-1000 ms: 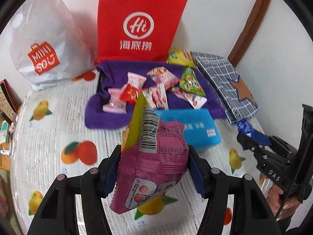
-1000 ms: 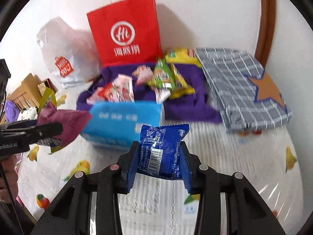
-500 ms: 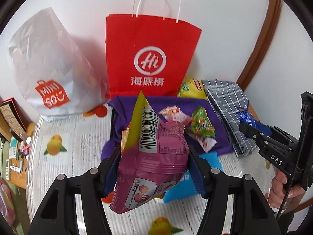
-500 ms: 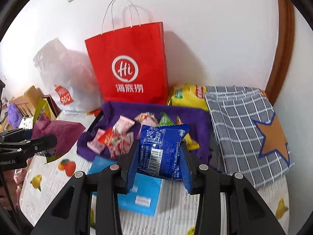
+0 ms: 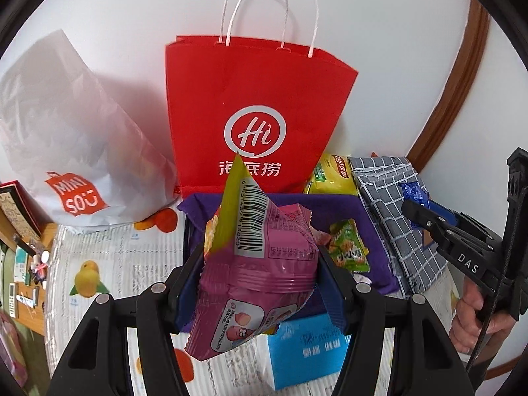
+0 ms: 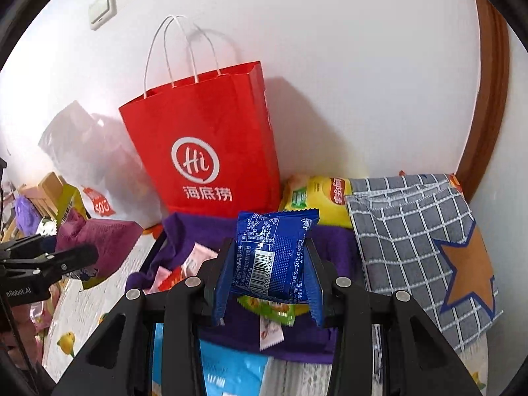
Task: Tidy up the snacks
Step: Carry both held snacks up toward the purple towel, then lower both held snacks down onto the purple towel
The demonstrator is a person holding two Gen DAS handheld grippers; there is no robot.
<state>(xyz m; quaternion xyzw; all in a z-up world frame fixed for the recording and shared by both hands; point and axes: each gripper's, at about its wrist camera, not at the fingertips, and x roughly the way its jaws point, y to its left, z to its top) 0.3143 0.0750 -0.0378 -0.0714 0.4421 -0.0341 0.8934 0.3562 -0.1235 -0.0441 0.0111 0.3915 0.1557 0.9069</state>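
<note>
The left gripper point(image 5: 259, 283) has its jaws clenched on a pink snack packet point(image 5: 260, 274), barcode side up, held in the air above the near edge of a purple cloth tray point(image 5: 376, 231). The right gripper point(image 6: 267, 283) grasps a blue snack packet point(image 6: 272, 254) between its blue pads, likewise lifted over the same tray. Beneath them, small sweets lie scattered in the tray, among them a green packet point(image 5: 348, 246) and pink-wrapped pieces point(image 6: 198, 257). A light blue tissue pack point(image 5: 307, 349) sits on the table just in front of the tray. Behind the tray a red paper bag point(image 5: 254, 115) with white cord handles stands upright against the white wall, its mouth open at the top. A yellow crisp bag point(image 6: 316, 198) lies beside its base, next to a folded grey checked cloth point(image 6: 419, 231) bearing an orange star. A white plastic shopping bag point(image 5: 66, 145) slumps to the left of the red bag. A fruit-print cover point(image 5: 99, 264) dresses the table. A person's hand point(image 5: 475, 316) grips the right tool's handle.
</note>
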